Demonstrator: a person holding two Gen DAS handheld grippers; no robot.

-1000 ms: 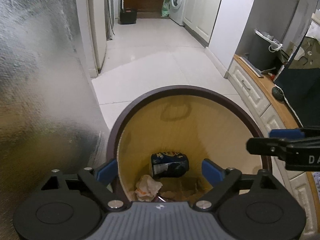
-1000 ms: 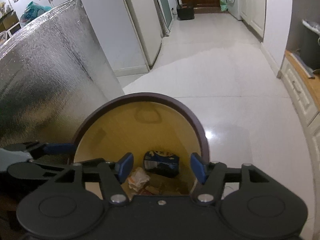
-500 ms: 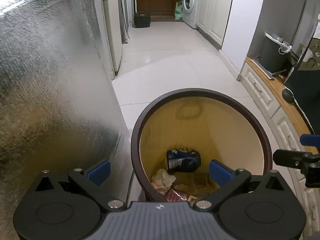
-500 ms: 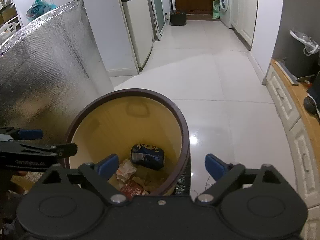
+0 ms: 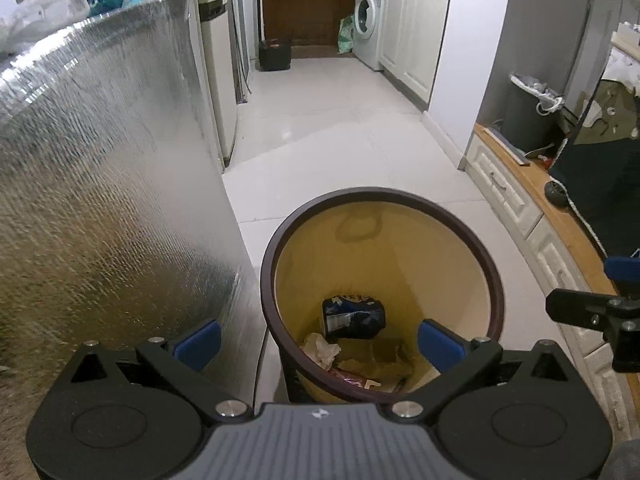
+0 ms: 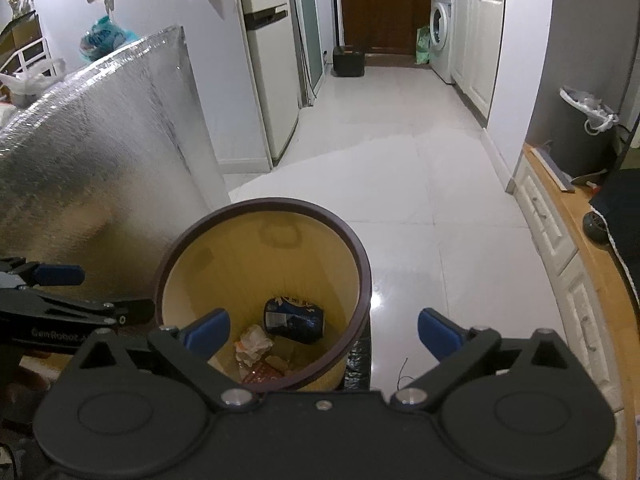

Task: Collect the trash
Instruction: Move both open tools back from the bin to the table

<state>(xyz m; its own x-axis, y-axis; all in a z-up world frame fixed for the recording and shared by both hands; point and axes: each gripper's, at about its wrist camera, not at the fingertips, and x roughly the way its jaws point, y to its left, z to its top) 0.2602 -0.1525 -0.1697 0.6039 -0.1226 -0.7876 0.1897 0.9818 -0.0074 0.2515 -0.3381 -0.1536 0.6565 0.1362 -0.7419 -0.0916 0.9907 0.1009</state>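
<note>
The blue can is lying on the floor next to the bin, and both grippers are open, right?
Not quite. The blue can lies inside the bin, on its bottom beside crumpled paper, as the right wrist view shows. The rest holds: the left gripper and right gripper are both open and hold nothing.

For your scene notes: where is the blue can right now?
In both wrist views the blue can lies at the bottom of the bin, beside crumpled paper.

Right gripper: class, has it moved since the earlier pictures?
Yes. The right gripper has pulled up and back from the bin, which looks smaller now; its jaws have just been opening, with nothing between them.
</note>
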